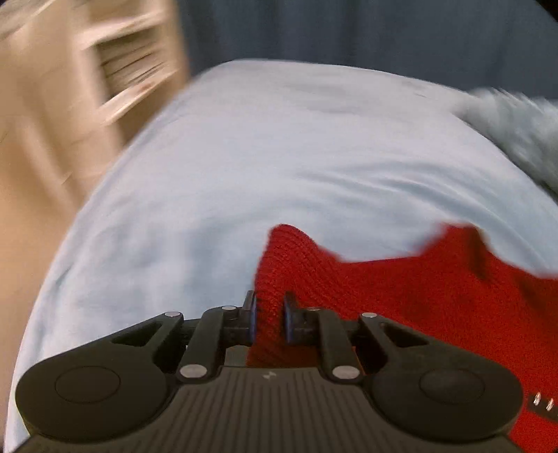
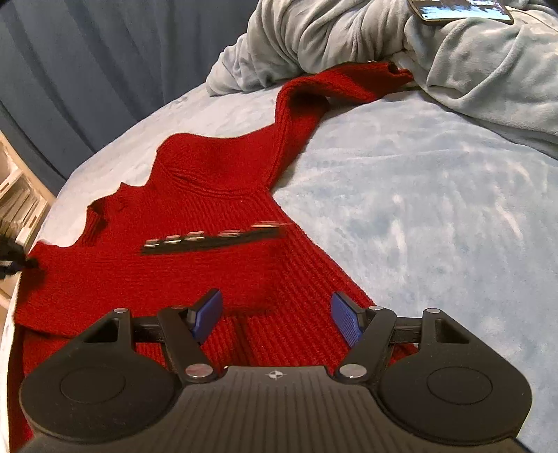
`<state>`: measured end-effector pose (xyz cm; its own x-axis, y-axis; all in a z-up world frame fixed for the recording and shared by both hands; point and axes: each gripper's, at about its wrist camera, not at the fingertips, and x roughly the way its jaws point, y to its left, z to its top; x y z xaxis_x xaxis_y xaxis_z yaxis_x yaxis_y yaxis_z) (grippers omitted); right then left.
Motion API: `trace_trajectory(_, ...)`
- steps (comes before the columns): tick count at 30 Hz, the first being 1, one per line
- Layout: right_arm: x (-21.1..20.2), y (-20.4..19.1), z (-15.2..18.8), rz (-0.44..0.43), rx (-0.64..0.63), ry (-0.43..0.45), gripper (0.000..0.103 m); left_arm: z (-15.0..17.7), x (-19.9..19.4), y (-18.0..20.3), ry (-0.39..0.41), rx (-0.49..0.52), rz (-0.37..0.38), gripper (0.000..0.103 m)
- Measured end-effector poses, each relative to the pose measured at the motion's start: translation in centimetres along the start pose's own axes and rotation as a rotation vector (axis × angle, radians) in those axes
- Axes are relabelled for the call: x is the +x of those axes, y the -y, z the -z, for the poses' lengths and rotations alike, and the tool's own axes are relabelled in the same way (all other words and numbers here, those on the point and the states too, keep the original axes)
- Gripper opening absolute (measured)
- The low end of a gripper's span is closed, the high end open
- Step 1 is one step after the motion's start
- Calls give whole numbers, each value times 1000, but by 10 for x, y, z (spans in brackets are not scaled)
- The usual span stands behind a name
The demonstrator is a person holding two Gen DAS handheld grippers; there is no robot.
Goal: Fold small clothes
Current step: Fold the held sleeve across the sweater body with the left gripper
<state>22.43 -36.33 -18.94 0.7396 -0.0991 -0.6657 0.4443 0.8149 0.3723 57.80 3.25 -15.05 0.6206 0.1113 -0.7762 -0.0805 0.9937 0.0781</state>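
A red knit sweater point(image 2: 216, 216) lies on the light blue bed point(image 2: 418, 209), one sleeve point(image 2: 303, 104) stretched toward the far grey blanket. A dark strip with metal buttons point(image 2: 212, 240) crosses its chest. My left gripper point(image 1: 269, 313) is shut on a fold of the red sweater point(image 1: 279, 265) and holds it lifted above the bed; the rest trails right point(image 1: 436, 296). The left wrist view is motion-blurred. My right gripper point(image 2: 275, 317) is open, jaws wide apart, hovering empty over the sweater's lower body. The left gripper shows faintly at the right wrist view's left edge point(image 2: 14, 258).
A crumpled grey blanket point(image 2: 401, 52) sits at the far side of the bed with a phone point(image 2: 460, 10) on it. A wooden shelf unit point(image 1: 87, 87) stands left of the bed. Dark blue curtains point(image 2: 104, 52) hang behind.
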Motion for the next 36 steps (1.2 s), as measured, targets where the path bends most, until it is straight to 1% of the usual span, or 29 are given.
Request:
trace_trajectory(1,-1,0,0,-2,0,3,71,5,9,-14,-24,-37,-14,13)
trace_trajectory(2,-2,0,-1,-5,2,6,71,10,16,-21,-38,-32,-55,0)
trace_trajectory(3,-2,-1,-1,-7,2,6,71,17,22,-23,-34,7,-139,0)
trace_trajectory(4,-1,-1,0,-8,-1,3,71,21,27,-27,-37,14,-166,0)
trace_trajectory(6,-1,-1,0,-8,1,-7,71,26,36,-34,-86,-18,-182,4)
trace_trajectory(7,-1,0,0,-8,6,-8,71,27,34,-35,-87,-22,-183,5)
trace_trajectory(8,0,1,0,-4,10,-7,71,26,25,-31,-58,2,-166,16)
trace_trajectory(9,0,1,-1,-2,14,-6,71,25,18,-25,-32,24,-141,43)
trace_trajectory(10,0,1,-1,-3,17,-8,71,22,7,-17,-3,52,-103,55)
trace_trajectory(11,0,2,-1,-6,21,-11,71,20,-6,-7,20,87,-77,72)
trace_trajectory(12,0,2,-1,-9,22,-14,71,16,-17,7,50,139,-43,83)
trace_trajectory(14,0,2,-2,-13,27,-19,71,16,-37,45,101,280,48,92)
trace_trajectory(15,0,2,-2,-14,31,-20,71,18,-45,65,106,355,119,97)
trace_trajectory(16,-1,3,-2,-14,34,-20,71,23,-53,90,94,443,205,99)
trace_trajectory(17,-1,3,-3,-14,40,-20,71,30,-57,109,81,504,261,103)
trace_trajectory(19,-2,5,-4,-18,48,-21,71,52,-62,152,59,648,361,103)
trace_trajectory(20,-2,5,-4,-17,50,-21,71,65,-61,171,58,728,383,103)
trace_trajectory(21,-3,6,-5,-17,54,-20,71,82,-59,192,68,823,381,103)
trace_trajectory(23,-4,8,-6,-21,66,-22,71,108,-46,221,60,954,350,103)
trace_trajectory(24,-5,10,-7,-24,74,-26,71,117,-38,231,48,983,335,103)
trace_trajectory(26,-5,11,-8,-26,81,-34,71,121,-33,241,94,968,352,103)
trace_trajectory(27,-5,12,-9,-25,81,-38,71,120,-30,241,87,953,364,99)
trace_trajectory(28,-5,13,-9,-23,83,-40,71,118,-29,241,60,930,392,92)
trace_trajectory(29,-4,15,-9,-21,90,-44,70,117,-29,239,19,911,465,57)
trace_trajectory(30,-4,16,-10,-21,97,-49,70,117,-33,236,-12,895,532,39)
trace_trajectory(31,-3,17,-10,-22,104,-56,70,119,-39,238,3,898,524,34)
trace_trajectory(32,-2,18,-10,-22,109,-60,69,123,-44,238,25,913,517,25)
trace_trajectory(34,-2,19,-10,-21,116,-69,69,122,-48,233,44,863,514,7)
trace_trajectory(36,-3,21,-10,-24,127,-72,69,108,-43,226,47,768,503,7)
